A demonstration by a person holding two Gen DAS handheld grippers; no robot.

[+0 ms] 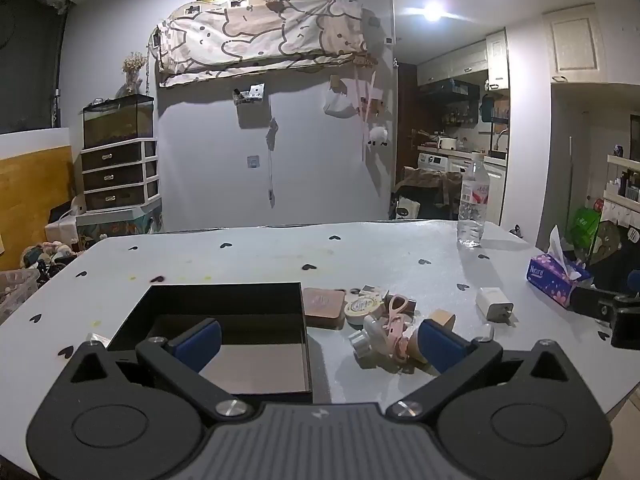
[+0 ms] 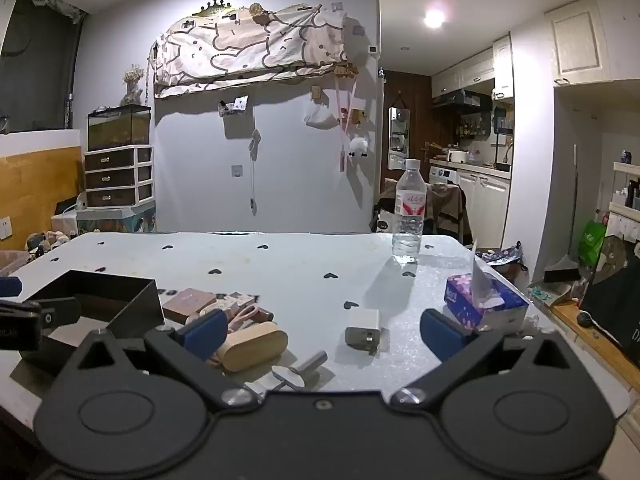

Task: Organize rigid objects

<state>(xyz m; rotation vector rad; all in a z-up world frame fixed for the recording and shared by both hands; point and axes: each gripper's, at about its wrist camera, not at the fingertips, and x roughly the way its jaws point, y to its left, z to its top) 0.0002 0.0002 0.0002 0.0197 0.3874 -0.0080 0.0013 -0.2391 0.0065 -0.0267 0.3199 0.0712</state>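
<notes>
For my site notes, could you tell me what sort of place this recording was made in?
Most likely a lived-in home: the table faces a kitchen nook with cabinets, a fish tank sits on plastic drawers, and a cartoon-print cloth hangs on the wall.

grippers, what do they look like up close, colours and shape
Both match: the left gripper and right gripper have matte black bodies with round discs at each side, angled black link arms with silver screws, and blue pads on the fingertips. A grey ribbed panel sits in the middle. No cables or sleeves show.
</notes>
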